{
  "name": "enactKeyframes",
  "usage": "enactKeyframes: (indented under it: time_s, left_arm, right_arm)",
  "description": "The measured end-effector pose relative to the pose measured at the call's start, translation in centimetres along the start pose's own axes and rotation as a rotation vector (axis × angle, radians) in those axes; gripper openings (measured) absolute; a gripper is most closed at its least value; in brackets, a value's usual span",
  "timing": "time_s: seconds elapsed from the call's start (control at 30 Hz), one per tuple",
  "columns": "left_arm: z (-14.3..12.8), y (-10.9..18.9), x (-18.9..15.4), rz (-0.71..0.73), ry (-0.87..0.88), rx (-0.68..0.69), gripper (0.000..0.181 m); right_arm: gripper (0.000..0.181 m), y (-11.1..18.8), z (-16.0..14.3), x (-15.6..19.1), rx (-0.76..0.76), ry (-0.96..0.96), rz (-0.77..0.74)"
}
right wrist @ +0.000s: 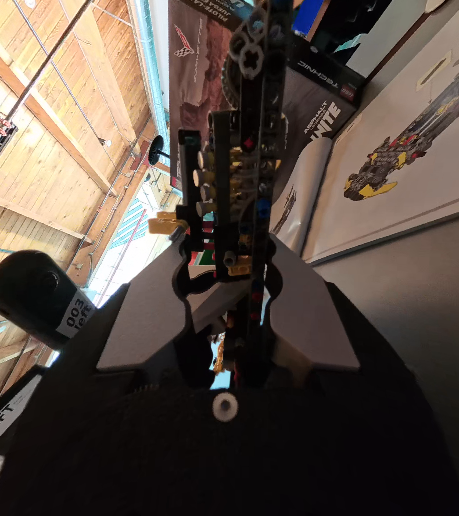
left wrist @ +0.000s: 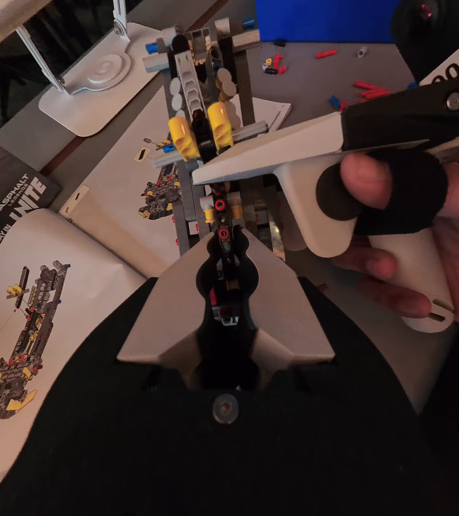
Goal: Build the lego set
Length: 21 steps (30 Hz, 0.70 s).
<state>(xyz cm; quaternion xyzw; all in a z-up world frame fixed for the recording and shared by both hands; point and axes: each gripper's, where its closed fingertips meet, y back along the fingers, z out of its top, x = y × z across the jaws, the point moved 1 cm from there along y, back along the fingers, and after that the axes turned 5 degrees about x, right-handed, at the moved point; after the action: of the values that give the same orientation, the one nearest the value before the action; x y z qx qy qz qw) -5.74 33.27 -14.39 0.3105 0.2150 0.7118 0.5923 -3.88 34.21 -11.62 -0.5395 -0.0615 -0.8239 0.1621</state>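
Left wrist view: my left tool pinches the lego model; my right tool clamps it crosswise above the bench. Printed box, open instruction booklet, loose red pins nearby.

Model above booklet

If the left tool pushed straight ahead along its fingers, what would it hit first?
Probably the right tool's white finger, which crosses the grey, black and yellow lego chassis just ahead of the left tool; depth is uncertain.
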Motion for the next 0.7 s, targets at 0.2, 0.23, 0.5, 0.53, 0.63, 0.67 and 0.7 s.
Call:
enactKeyframes:
  time_s: [0.2, 0.23, 0.5, 0.53, 0.63, 0.67, 0.7]
  left_arm:
    - [0.3, 0.6, -0.4, -0.007, -0.051, -0.042, 0.008]
    - [0.5, 1.0, -0.4, -0.011, -0.061, -0.065, 0.009]
    - [0.3, 2.9, 2.3, 0.142, -0.082, -0.135, 0.009]
    - [0.2, 2.8, 2.7, 0.233, -0.127, -0.125, 0.011]
    - [-0.1, 2.7, 3.5, 0.396, -0.213, -0.098, 0.019]
    - [-0.1, 2.8, 3.8, 0.421, -0.217, -0.097, 0.021]
    - [-0.2, 2.9, 4.0, 0.437, -0.213, -0.094, 0.024]
  right_arm:
    - [0.049, 0.3, -0.3, 0.8, 0.092, 0.038, 0.059]
    - [0.048, 0.2, -0.3, 1.3, 0.113, 0.035, 0.086]
    - [0.048, -2.6, -0.8, 2.9, 0.247, 0.096, 0.101]
    - [0.048, -3.0, -0.6, 2.7, 0.235, 0.083, 0.081]
    - [0.048, -3.5, -0.6, 1.9, 0.2, 0.071, 0.024]
    - [0.048, -3.5, -0.6, 1.7, 0.185, 0.069, 0.01]
    - [0.048, -3.5, -0.5, 1.4, 0.168, 0.061, 0.0]
